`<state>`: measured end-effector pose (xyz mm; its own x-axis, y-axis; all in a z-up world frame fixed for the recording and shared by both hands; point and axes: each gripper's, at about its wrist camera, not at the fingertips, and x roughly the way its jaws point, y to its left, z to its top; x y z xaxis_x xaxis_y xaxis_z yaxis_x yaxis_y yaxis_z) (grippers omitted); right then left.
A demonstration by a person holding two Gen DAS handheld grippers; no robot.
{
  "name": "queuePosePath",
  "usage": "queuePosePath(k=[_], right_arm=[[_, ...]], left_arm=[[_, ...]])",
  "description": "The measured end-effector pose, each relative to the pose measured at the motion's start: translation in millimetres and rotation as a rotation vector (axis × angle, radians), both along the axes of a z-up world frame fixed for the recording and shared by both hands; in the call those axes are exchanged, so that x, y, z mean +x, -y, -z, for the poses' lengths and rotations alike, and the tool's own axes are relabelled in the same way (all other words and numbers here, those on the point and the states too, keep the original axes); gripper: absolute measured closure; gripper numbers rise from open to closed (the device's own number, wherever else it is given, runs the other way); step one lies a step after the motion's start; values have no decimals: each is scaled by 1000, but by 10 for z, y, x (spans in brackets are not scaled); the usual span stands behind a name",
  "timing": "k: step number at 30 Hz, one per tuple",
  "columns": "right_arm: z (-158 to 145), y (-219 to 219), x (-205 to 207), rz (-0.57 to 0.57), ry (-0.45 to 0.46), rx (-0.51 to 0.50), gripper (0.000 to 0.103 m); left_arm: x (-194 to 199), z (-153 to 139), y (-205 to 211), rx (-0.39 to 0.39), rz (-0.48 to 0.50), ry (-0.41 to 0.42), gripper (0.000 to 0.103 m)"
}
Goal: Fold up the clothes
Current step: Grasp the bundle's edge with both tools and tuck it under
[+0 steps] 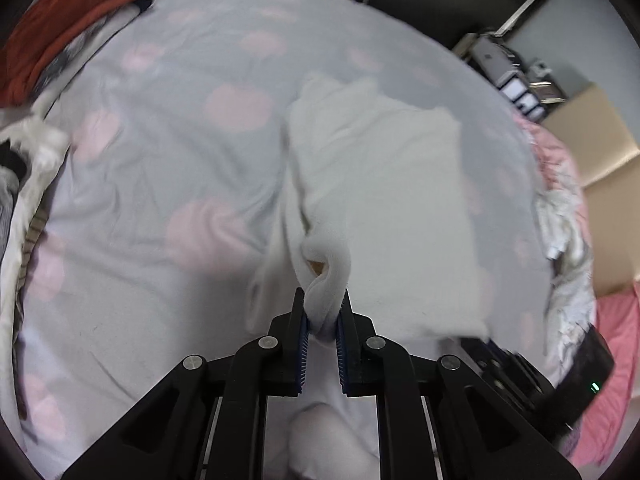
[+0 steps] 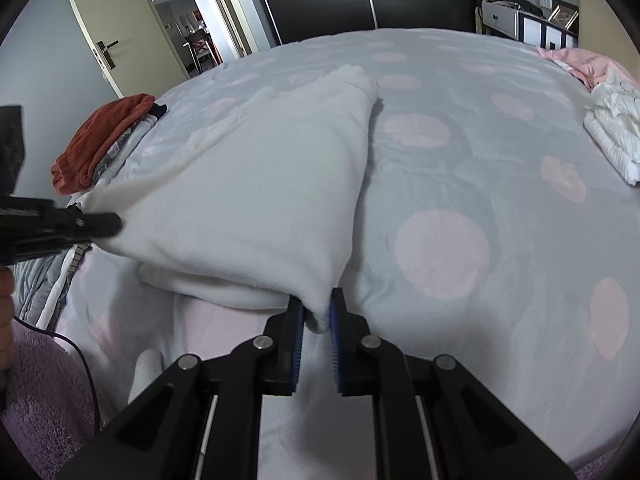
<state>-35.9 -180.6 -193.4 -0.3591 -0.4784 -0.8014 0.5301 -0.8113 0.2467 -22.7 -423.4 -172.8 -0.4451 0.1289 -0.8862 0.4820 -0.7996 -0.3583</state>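
A white fleece garment (image 2: 256,184) lies partly folded on the spotted bed (image 2: 460,216), its near edge lifted. The left gripper (image 1: 323,312) pinches a bunched corner between nearly closed fingers (image 1: 301,316); the right gripper (image 2: 317,312) clamps the other corner likewise.

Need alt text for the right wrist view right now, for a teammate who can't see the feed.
The right gripper pinches a corner of a white fleece garment lifted over a grey bedspread with pink dots, its jaws closed on the fabric. At far left the left gripper holds the opposite corner. A folded pile topped with a rust-red garment sits beyond it.
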Motion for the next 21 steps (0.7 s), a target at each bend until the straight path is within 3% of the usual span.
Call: queuePosePath(k=[4,9,14,18,21], right_arm=[[67,-15,-33,1,42,-1,91],[163,-115,-63,33,129,15,91],[135,-314,-83,85,191,-24,88],[19,-495,-105,127,215,-98,88],[-94,-587,-117,150,201,-145,88]], left_arm=[[-118,238,65,14,-6,102,90],[-174,436,58,12,15,205,80],[-21,333,227,6,-68,182,59],[102,163,369,46,-112,71,60],[121,22,454,16,-136,-9,60]])
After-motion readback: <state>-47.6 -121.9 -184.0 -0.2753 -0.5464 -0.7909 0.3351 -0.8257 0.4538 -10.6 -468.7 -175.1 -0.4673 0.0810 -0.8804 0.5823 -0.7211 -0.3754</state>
